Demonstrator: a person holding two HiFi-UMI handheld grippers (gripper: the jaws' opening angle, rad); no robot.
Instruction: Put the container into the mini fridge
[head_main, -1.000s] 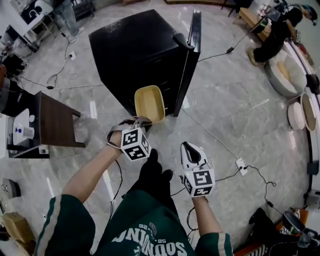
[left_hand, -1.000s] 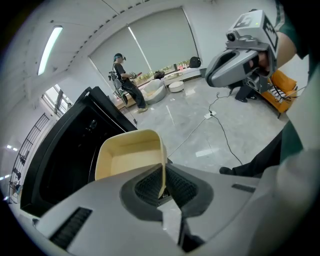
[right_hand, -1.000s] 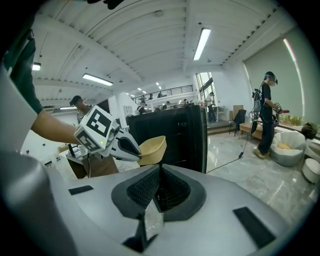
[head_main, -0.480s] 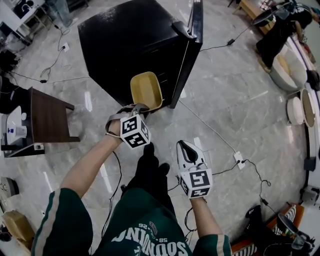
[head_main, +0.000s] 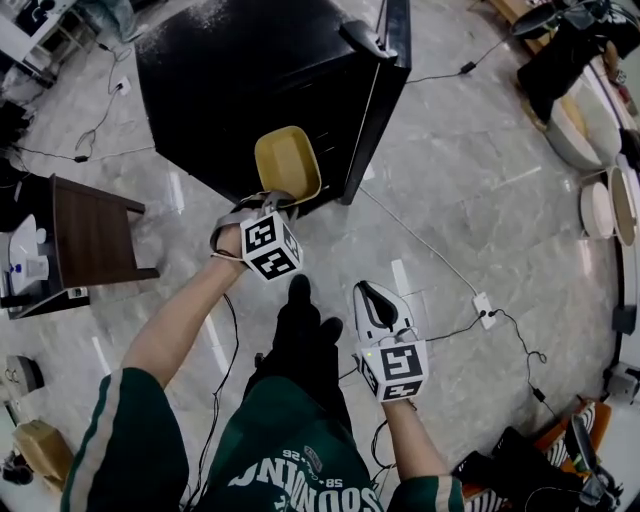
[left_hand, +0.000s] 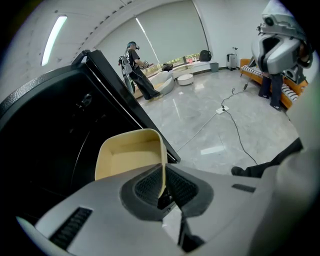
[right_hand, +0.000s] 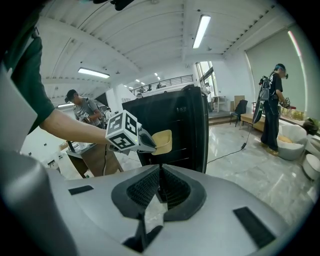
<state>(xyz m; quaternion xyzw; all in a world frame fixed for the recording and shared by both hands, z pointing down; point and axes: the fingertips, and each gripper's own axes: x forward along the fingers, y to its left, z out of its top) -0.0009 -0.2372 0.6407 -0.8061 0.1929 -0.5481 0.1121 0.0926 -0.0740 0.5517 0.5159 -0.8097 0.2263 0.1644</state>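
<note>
A pale yellow container (head_main: 288, 163) (left_hand: 129, 159) (right_hand: 162, 141) hangs in front of the open black mini fridge (head_main: 255, 85) (left_hand: 47, 135) (right_hand: 167, 130). My left gripper (head_main: 274, 207) (left_hand: 162, 187) is shut on the container's near rim. The fridge door (head_main: 382, 90) stands open at the right of the cabinet. My right gripper (head_main: 374, 296) (right_hand: 159, 190) is lower and to the right, over the floor; its jaws are shut with nothing between them.
A dark wooden side table (head_main: 90, 232) stands left of the fridge. Cables (head_main: 440, 270) and a power strip (head_main: 484, 306) lie on the marble floor at the right. A person (head_main: 560, 55) stands at the far right by white round cushions (head_main: 595, 208).
My left gripper has carried the container up and toward the fridge opening. The right gripper has barely moved.
</note>
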